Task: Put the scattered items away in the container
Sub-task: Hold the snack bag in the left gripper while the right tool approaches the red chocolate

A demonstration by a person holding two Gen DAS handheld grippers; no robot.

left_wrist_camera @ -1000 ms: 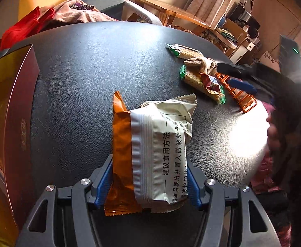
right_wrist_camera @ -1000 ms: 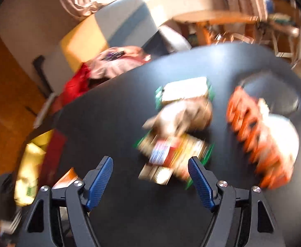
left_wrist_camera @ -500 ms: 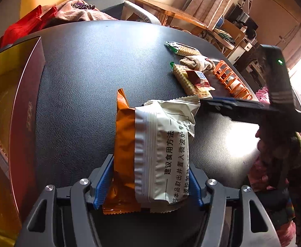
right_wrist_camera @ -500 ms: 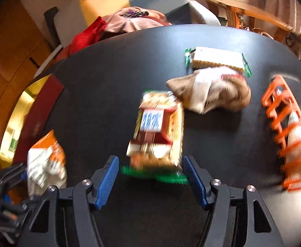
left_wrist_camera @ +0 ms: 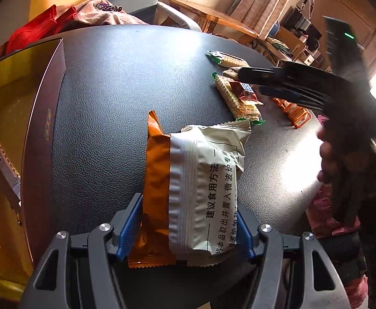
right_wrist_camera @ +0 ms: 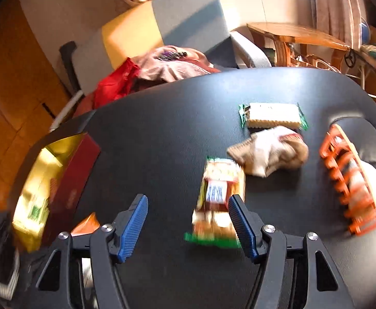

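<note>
Left gripper (left_wrist_camera: 189, 228): clamped on snack packet (left_wrist_camera: 195, 193), long axis pointed away between the jaws.
Right gripper (right_wrist_camera: 188, 228): jaws apart, nothing gripped; biscuit pack (right_wrist_camera: 217, 200) lies lengthwise by the right finger.

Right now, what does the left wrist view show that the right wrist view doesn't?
Only left wrist: the left gripper clamped on the snack packet, its jaws having just been opening slightly. It also shows the right gripper side-on above the near cracker pack.
Only right wrist: the gap between the right gripper's pads, which grip nothing, its jaws having just been closing. Something white sits inside the orange rack.
Both: the black table, red box, near cracker pack, far cracker pack and crumpled cloth.
</note>
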